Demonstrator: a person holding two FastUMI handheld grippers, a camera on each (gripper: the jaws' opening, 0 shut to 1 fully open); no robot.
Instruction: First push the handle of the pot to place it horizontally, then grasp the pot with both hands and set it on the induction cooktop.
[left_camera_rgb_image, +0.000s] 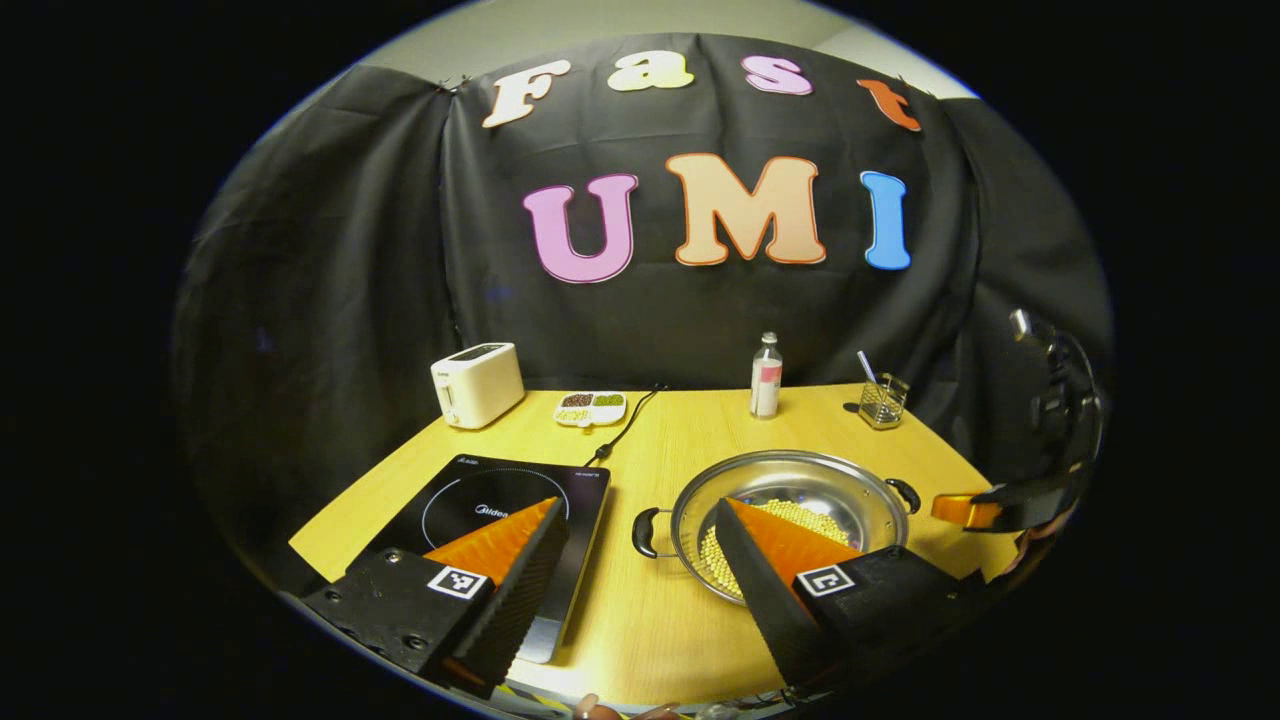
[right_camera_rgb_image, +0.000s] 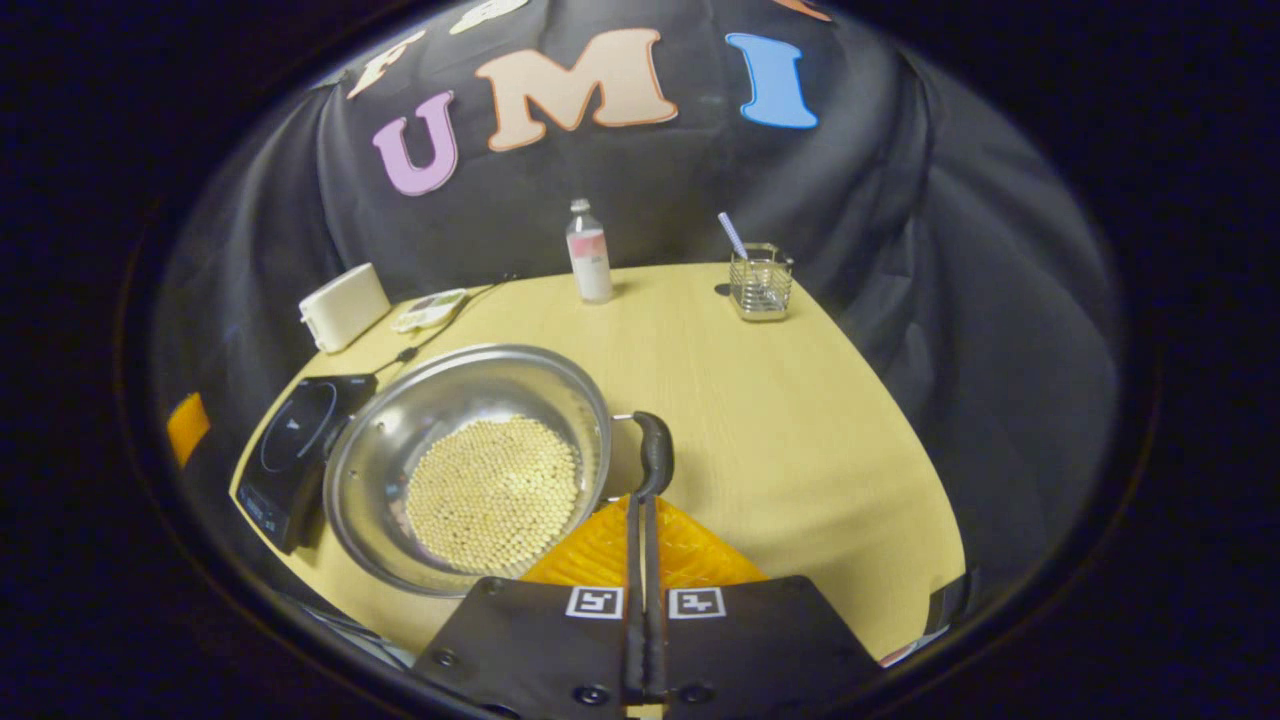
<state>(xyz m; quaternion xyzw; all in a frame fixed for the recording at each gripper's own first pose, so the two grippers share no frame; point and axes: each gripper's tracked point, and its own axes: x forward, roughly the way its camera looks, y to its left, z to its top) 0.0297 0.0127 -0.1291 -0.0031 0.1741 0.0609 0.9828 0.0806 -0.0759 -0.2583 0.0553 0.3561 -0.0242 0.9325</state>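
In the left gripper view, the left gripper (left_camera_rgb_image: 635, 525) is hovering low over the near edge of the yellow table (left_camera_rgb_image: 690, 425) with its two fingers spread wide, nothing between them. One finger is lying over the black induction cooktop (left_camera_rgb_image: 470, 500), the other over the near rim of the steel pot (left_camera_rgb_image: 790, 505), which is sitting on the table just beside the cooktop and holding a bed of pale beads (left_camera_rgb_image: 800, 520). The right gripper (left_camera_rgb_image: 965, 510) is showing at the far right, near the pot's right handle. At the back are standing a toaster (left_camera_rgb_image: 477, 384), a small divided dish (left_camera_rgb_image: 591, 407), a bottle (left_camera_rgb_image: 766, 376) and a glass cup (left_camera_rgb_image: 884, 400). In the right gripper view, the right gripper (right_camera_rgb_image: 641, 500) is having its fingers pressed together, their tips at the pot's black handle (right_camera_rgb_image: 654, 452); whether they are touching it I cannot tell. The pot (right_camera_rgb_image: 470, 465) is resting on the table, with the cooktop (right_camera_rgb_image: 295, 450) beyond it.
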